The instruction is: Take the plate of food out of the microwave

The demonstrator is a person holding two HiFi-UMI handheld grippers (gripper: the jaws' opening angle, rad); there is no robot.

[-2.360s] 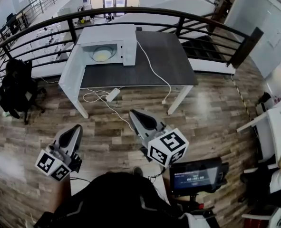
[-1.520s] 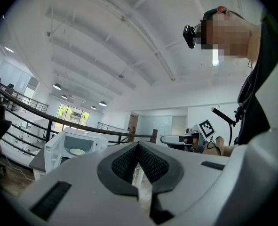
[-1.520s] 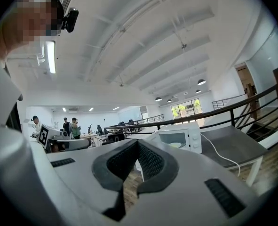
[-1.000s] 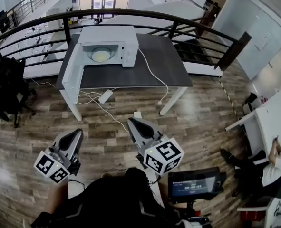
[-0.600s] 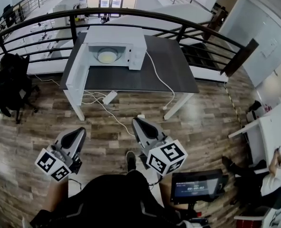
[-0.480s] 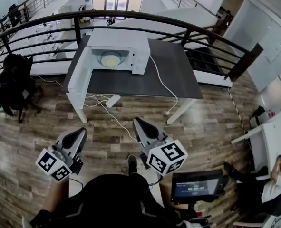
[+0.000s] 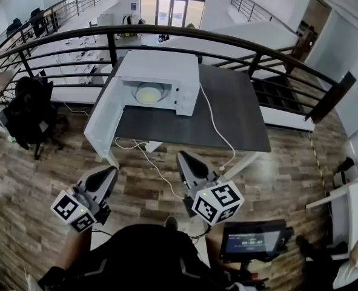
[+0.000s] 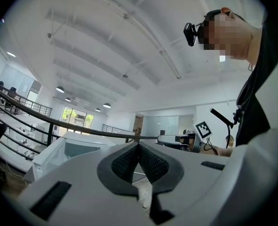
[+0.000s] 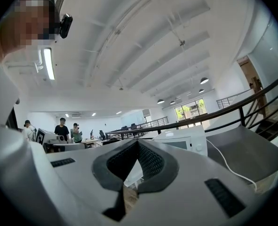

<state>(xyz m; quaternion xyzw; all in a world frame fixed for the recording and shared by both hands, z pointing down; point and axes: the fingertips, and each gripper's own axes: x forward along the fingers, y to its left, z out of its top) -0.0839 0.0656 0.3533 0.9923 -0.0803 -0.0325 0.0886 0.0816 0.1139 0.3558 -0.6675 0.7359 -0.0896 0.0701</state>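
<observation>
White microwave [image 7: 157, 80] stands open, plate of food [image 7: 148, 93] inside. We judge this the approach: left hand-held gripper [image 7: 108, 173] and right hand-held gripper [image 7: 183, 157] closed, empty. Next we step closer and open them.

On table [image 7: 239, 117], left part: microwave [image 7: 166, 71], plate [image 7: 148, 93] inside; railing [image 7: 260, 46] behind table; chair [image 7: 30, 111] left of table

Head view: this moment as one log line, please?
microwave: open, plate inside | left tongs: shut, empty | right tongs: shut, empty
</observation>
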